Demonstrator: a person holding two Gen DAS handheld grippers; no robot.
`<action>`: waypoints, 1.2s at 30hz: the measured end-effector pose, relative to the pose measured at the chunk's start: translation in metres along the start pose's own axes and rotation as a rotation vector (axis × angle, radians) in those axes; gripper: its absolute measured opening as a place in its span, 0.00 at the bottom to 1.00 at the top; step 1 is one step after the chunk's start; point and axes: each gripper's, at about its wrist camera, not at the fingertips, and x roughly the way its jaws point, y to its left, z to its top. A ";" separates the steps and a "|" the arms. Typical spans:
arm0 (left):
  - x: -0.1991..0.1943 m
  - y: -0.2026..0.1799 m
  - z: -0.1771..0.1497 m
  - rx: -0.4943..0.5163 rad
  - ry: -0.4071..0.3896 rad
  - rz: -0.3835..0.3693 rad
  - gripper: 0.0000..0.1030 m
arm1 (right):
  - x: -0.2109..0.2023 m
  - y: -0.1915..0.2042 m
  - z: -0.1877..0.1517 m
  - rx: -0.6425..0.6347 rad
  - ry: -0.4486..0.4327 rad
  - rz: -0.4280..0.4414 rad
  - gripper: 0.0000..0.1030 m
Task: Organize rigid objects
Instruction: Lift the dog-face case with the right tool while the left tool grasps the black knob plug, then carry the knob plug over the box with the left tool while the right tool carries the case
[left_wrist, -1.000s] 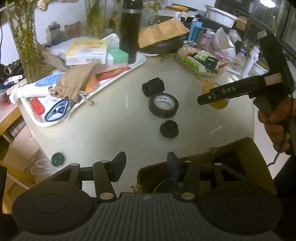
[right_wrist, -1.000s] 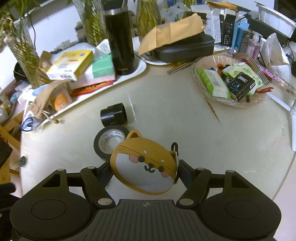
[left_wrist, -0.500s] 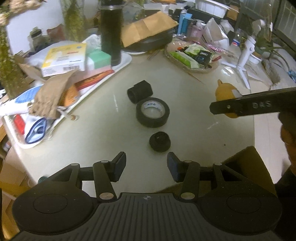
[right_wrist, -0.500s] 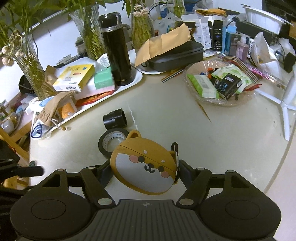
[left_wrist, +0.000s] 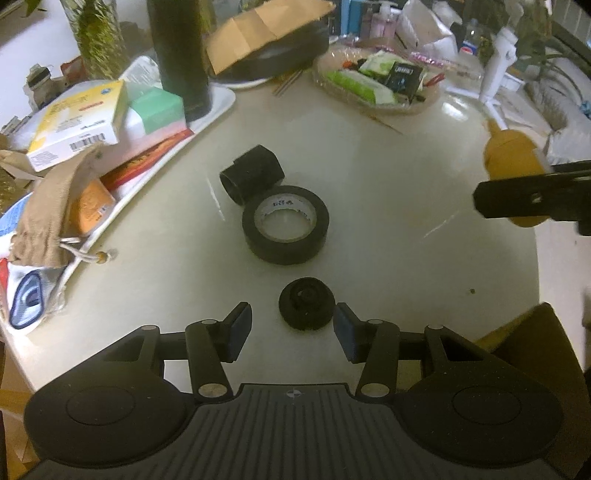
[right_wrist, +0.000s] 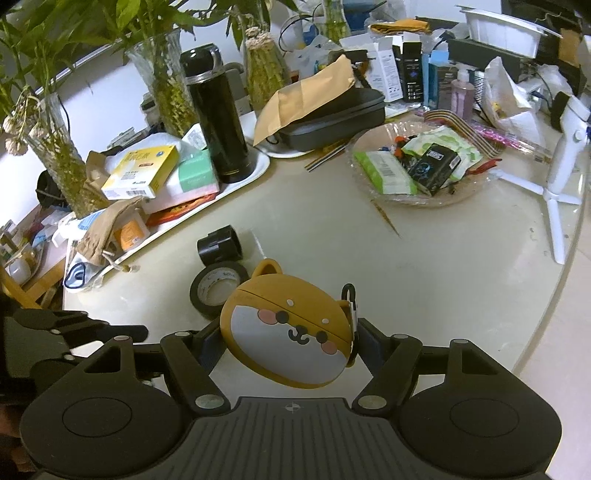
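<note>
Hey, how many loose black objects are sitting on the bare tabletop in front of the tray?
3. A black hexagonal tube lies farthest back, a black tape roll touches it in front, and a small black knurled knob sits nearest, by the left tongs. Others may be hidden.

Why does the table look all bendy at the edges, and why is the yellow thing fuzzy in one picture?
In both wrist views a fisheye lens bows the table rim into a curve. In the left wrist view the dog-face case sits far out at the rim, so it smears; the small black wheel by the left gripper stays sharp. In the right wrist view the case, gripped by the right gripper, is crisp.
</note>
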 end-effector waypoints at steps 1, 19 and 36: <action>0.003 -0.001 0.001 0.001 0.006 -0.002 0.46 | 0.000 -0.001 0.000 0.003 0.000 0.001 0.73; 0.017 -0.007 0.002 0.014 0.008 -0.018 0.28 | 0.000 -0.003 0.001 0.010 -0.001 0.011 0.73; -0.036 -0.008 -0.003 0.008 -0.088 -0.036 0.28 | -0.008 0.006 -0.006 -0.056 -0.019 -0.027 0.73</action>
